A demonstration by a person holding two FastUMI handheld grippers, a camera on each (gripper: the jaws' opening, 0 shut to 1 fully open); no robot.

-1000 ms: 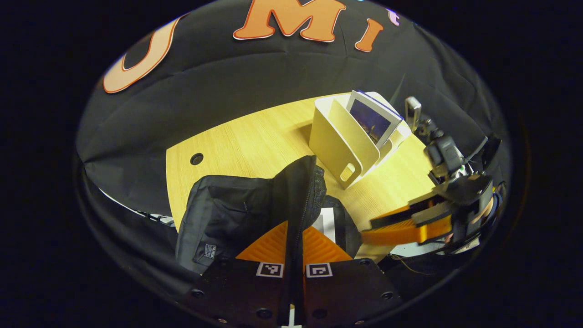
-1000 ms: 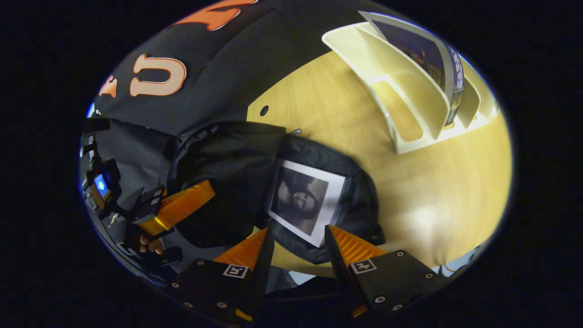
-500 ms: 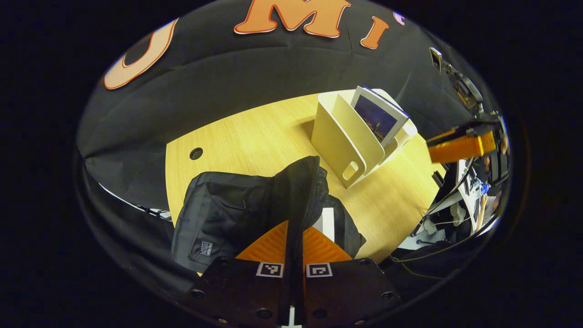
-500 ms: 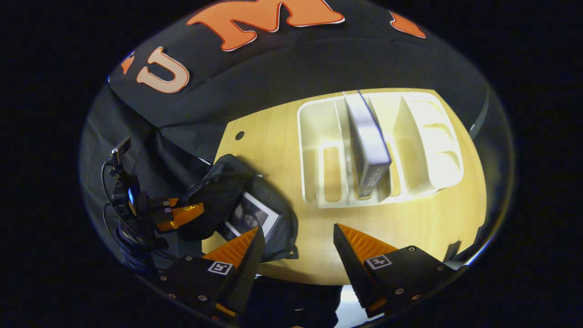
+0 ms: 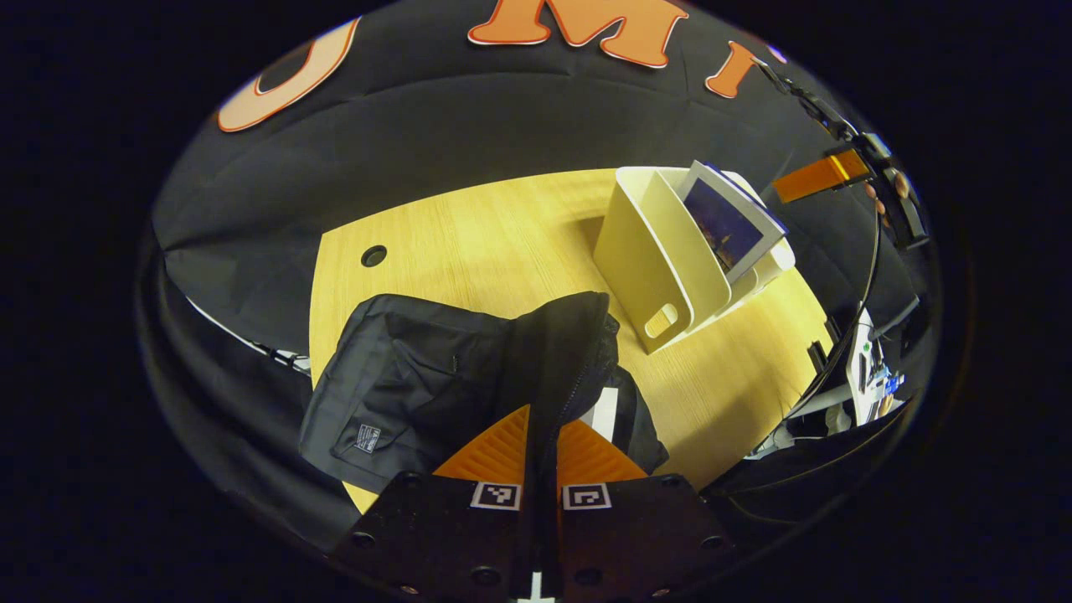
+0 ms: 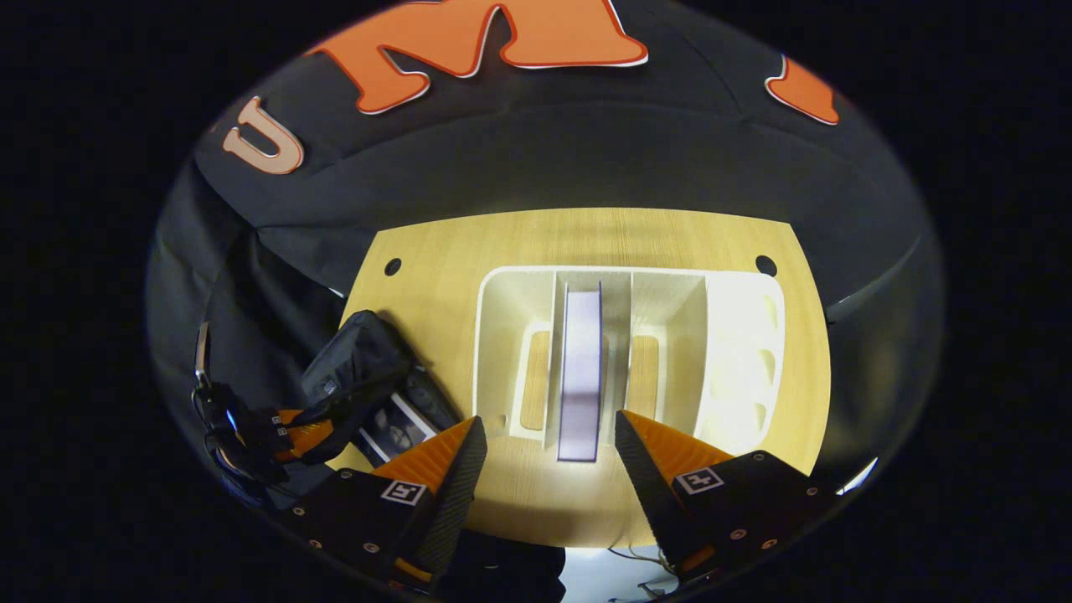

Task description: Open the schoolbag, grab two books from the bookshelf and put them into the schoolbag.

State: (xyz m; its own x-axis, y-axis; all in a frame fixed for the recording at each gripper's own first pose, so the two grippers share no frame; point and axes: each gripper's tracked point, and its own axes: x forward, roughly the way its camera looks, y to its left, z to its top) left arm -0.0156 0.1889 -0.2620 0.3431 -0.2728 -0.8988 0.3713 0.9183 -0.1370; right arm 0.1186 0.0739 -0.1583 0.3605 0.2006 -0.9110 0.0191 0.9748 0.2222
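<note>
**One book in the bag, one on the shelf**

One wooden table (image 6: 435,251) carries everything, and the cream bookshelf (image 6: 511,285) on it serves as the landmark. Left of the bookshelf in the right gripper view, near the table's front edge, lies the black schoolbag (image 6: 356,368); in the left gripper view the same schoolbag (image 5: 402,385) sits on the near side of the bookshelf (image 5: 645,260), well apart from it. Its flap is lifted, and a white-edged book (image 6: 394,423) lies inside the opening.

Standing in the bookshelf's middle compartment is a second book (image 6: 579,368), seen edge-on from above in the right gripper view; the left gripper view shows its dark cover leaning against a divider (image 5: 729,226).

Next, the right gripper (image 6: 544,435) hangs above the front of the bookshelf, its orange fingers (image 6: 662,448) spread wide to either side of the standing book's near end, touching nothing. Far from the bookshelf, the left gripper (image 5: 543,435) has both fingers (image 5: 494,444) pressed together on the schoolbag's raised flap beside the zip.
</note>
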